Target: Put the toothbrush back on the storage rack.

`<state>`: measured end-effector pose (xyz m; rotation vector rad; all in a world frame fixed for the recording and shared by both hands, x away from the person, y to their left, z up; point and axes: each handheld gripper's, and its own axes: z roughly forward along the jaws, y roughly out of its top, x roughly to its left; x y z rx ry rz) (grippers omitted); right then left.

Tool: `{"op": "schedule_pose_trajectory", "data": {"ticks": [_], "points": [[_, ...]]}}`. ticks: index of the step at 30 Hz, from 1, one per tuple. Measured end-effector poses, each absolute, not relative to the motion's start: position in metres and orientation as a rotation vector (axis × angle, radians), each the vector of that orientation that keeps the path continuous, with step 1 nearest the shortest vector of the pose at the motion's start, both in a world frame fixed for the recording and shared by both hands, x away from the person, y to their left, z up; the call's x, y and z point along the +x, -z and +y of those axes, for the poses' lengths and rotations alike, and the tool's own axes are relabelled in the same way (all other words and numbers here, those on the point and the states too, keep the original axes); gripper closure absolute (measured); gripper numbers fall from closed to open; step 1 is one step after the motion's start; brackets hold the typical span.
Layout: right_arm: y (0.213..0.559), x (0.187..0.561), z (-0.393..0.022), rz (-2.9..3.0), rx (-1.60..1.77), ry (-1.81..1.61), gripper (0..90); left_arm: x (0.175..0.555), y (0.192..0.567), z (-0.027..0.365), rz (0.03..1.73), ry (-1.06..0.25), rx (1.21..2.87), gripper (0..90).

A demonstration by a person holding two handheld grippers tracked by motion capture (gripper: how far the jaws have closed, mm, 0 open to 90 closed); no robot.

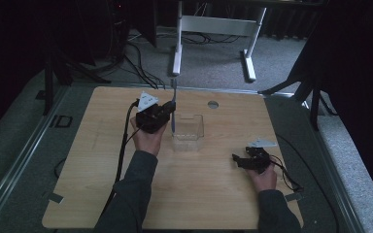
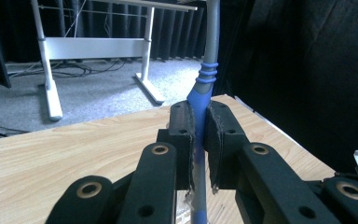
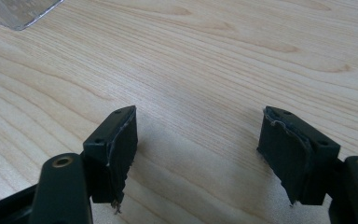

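Seen from the high view, the left gripper (image 1: 167, 108) pinches a slim grey-and-blue plastic toothbrush (image 1: 173, 104) upright, its lower end dipping toward the clear, open-topped plastic box (image 1: 188, 127) that sits just beside the claw on the light wooden table (image 1: 199, 194). The brush stands vertical, probably so it can be lowered straight into the box; in this dim light it is hard to say whether its tip is already inside. Well off to the far side of the box, the right gripper (image 1: 237, 159) rests low on the board, evidently waiting its turn.

From the left gripper view, the two black jaws are clamped on the toothbrush's blue grip section (image 2: 200, 100), the grey stem rising above them.

From the right gripper view, the right gripper (image 3: 198, 154) stands with jaws spread wide and nothing between them, bare wood beneath; a corner of the clear box (image 3: 21, 11) lies ahead of its left-hand jaw.
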<state>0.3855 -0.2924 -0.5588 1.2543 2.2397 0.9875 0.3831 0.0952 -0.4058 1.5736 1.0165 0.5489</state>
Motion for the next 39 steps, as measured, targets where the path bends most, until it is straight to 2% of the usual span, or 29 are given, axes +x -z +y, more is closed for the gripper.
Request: {"op": "schedule_pose_trajectory", "data": {"ticks": [39], "points": [[0.559, 0.385, -0.292, 2.241, 1.253, -0.988, 27.6, 0.4, 0.418, 0.071, 0.972, -0.564, 1.648, 81.3]]}}
